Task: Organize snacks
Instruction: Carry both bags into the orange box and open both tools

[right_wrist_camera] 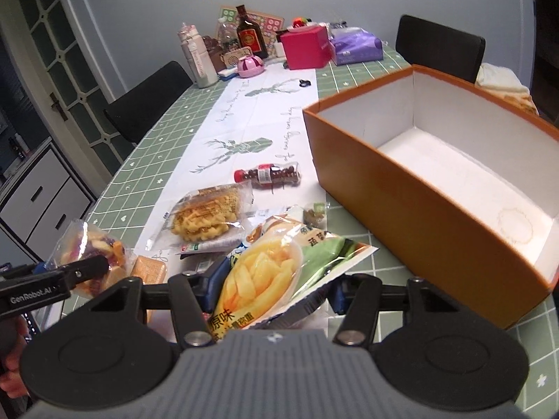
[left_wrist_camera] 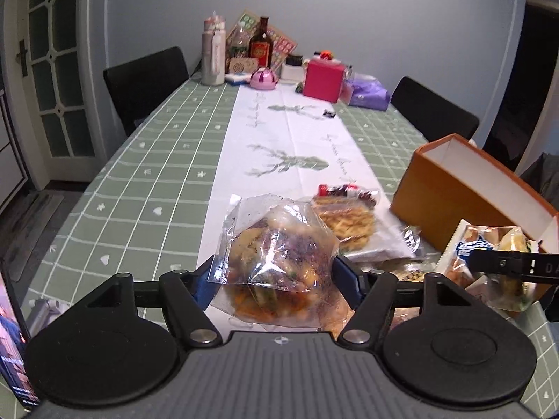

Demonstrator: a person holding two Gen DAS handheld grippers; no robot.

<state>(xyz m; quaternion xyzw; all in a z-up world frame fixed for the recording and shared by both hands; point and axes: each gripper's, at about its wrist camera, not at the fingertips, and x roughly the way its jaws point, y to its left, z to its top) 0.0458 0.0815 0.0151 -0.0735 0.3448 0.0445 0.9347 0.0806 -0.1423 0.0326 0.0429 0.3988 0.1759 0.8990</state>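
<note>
My left gripper (left_wrist_camera: 276, 276) is shut on a clear bag of mixed fruit and vegetable chips (left_wrist_camera: 279, 251), which hangs just above the table. My right gripper (right_wrist_camera: 276, 284) is shut on a yellow-and-green bag with fries printed on it (right_wrist_camera: 262, 272), also off the table. The open orange box (right_wrist_camera: 401, 202), white and bare inside, stands to the right of both bags. In the right wrist view the clear bag (right_wrist_camera: 91, 244) shows at the far left. A waffle pack (right_wrist_camera: 206, 220), a small red-capped bottle (right_wrist_camera: 269, 174) and an orange packet (right_wrist_camera: 150, 269) lie on the cloth.
At the table's far end stand a pink box (left_wrist_camera: 323, 80), a brown bottle (left_wrist_camera: 260, 47), a pale flask (left_wrist_camera: 213, 56) and a purple tissue pack (left_wrist_camera: 368, 94). Black chairs (left_wrist_camera: 146, 80) flank the table. A lit phone screen (left_wrist_camera: 14, 331) is at the near left.
</note>
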